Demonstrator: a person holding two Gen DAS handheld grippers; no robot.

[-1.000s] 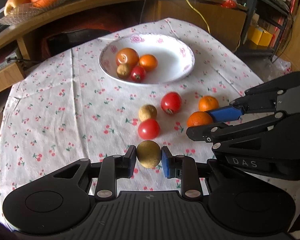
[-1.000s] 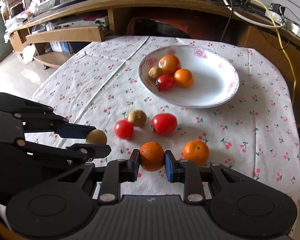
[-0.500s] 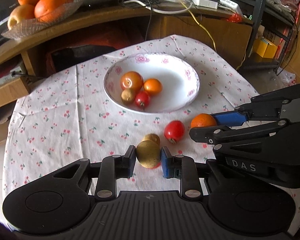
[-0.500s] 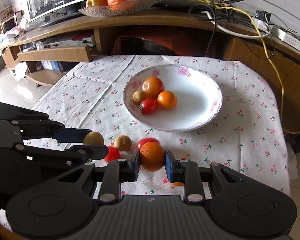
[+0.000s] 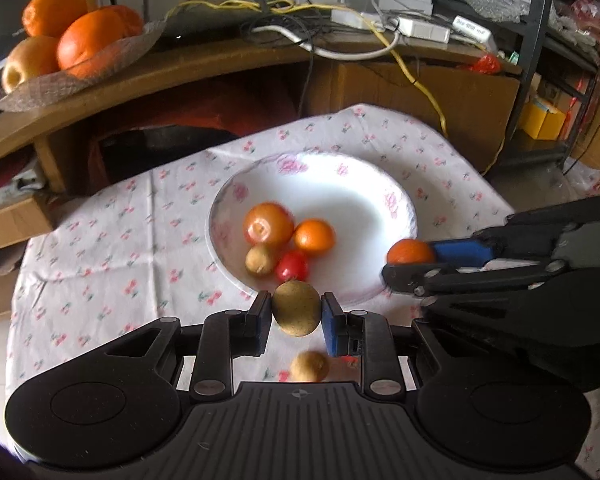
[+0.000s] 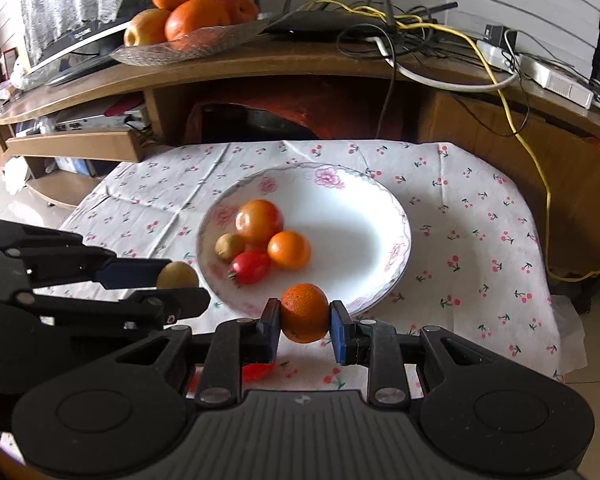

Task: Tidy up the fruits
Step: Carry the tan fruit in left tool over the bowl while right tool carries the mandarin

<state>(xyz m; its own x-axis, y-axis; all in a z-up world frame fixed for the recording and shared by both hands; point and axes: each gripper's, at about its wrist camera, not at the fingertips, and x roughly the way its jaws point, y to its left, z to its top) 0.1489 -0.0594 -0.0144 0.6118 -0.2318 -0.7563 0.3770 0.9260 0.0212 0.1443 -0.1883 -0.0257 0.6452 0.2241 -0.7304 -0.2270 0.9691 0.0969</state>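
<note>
Both grippers hang near the plate's point(image 6: 400, 240) near rim, the left gripper point(image 5: 296, 314) pinching a brown fruit point(image 5: 296, 307) and the right gripper point(image 6: 304, 318) an orange point(image 6: 304, 312), so dropping them from height could roll them off or knock the four fruits already there.

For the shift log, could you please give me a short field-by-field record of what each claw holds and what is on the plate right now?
left claw: shut on yellow-brown fruit, at the plate's near rim
right claw: shut on orange, at the plate's near rim
plate: white, floral rim, on cherry-print tablecloth
plate contents: large orange-red fruit, small orange, red tomato, small brown fruit, clustered on its left side
still on cloth: small brown fruit below the left claw
background: bowl of fruit on wooden shelf
</note>
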